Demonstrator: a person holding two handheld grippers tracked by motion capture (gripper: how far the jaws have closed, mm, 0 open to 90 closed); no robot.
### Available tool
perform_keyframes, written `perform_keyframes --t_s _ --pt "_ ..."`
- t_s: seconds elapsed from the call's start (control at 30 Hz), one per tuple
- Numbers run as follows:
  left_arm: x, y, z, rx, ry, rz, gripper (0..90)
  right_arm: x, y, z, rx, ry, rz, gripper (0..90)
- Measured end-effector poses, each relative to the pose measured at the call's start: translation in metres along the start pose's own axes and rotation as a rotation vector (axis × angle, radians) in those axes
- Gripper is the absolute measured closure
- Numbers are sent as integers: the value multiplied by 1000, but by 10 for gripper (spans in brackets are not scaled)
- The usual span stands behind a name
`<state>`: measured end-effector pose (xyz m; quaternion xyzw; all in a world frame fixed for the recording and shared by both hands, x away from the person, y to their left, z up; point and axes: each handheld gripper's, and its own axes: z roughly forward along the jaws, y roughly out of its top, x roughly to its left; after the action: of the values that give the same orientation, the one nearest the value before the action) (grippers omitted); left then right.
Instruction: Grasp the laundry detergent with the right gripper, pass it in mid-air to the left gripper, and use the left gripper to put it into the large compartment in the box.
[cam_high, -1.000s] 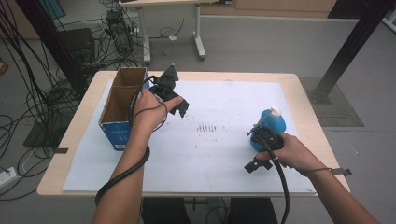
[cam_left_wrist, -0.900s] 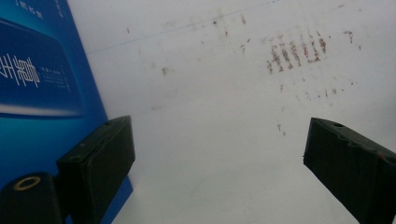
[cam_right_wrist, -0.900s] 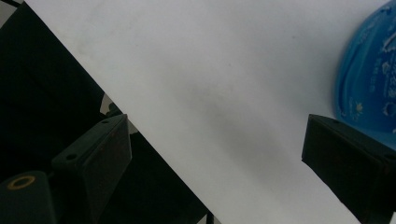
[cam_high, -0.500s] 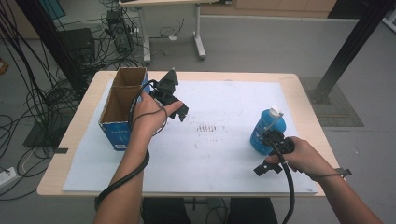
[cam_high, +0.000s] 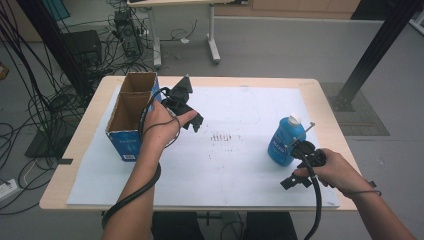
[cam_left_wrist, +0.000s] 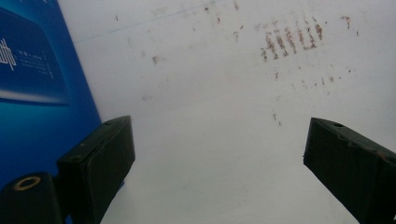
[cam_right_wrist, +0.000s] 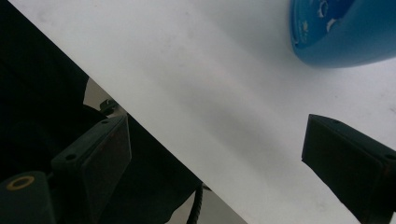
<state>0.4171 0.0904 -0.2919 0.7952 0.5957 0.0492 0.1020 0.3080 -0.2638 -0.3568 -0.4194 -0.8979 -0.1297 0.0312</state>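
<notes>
Two grippers are over the table, and both have their jaws wide apart with nothing between them. The left gripper (cam_high: 192, 120) is held just beside the open cardboard box (cam_high: 131, 112), which stands near the left edge of the white sheet (cam_high: 240, 165). The right gripper (cam_high: 295, 179) is low near the front right corner of the sheet. The blue bottle (cam_high: 284, 140) stands upright near the right edge, just beside the right gripper and free of it.
</notes>
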Motion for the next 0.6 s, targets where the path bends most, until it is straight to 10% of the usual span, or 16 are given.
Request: perform_keyframes --t_s 0.6 --pt "-3 -10 7 8 -1 -1 93 -24 -18 -7 -31 -47 64 63"
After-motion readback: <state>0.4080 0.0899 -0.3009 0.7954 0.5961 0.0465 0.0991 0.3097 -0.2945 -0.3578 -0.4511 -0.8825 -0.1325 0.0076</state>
